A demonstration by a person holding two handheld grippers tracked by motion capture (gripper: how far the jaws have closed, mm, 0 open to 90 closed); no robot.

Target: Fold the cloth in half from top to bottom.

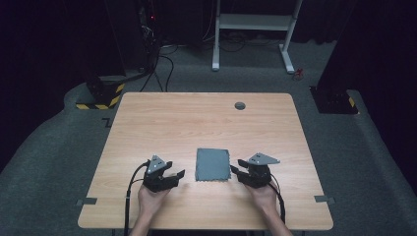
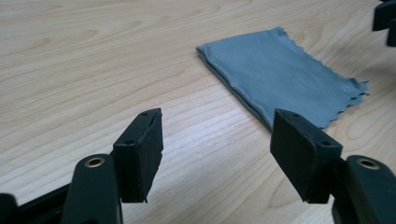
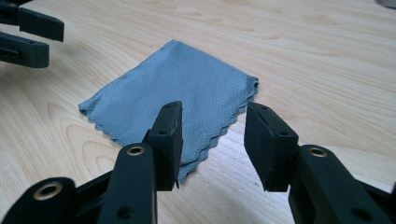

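- A folded grey cloth lies flat on the wooden table, near its six o'clock edge.
- The left gripper, at the cloth's nine o'clock, is released, jaws wide, holding nothing.
- The right gripper, at three o'clock, is unclenched, jaws parted around the cloth's zigzag edge.

Your left gripper and right gripper: black bodies, each topped by a grey three-cornered plate with small dark holes. Black cables trail back from both. Jaws are flat black blocks with paired screw holes; brass-ringed pivots sit behind them. Forearms bare, no sleeves.
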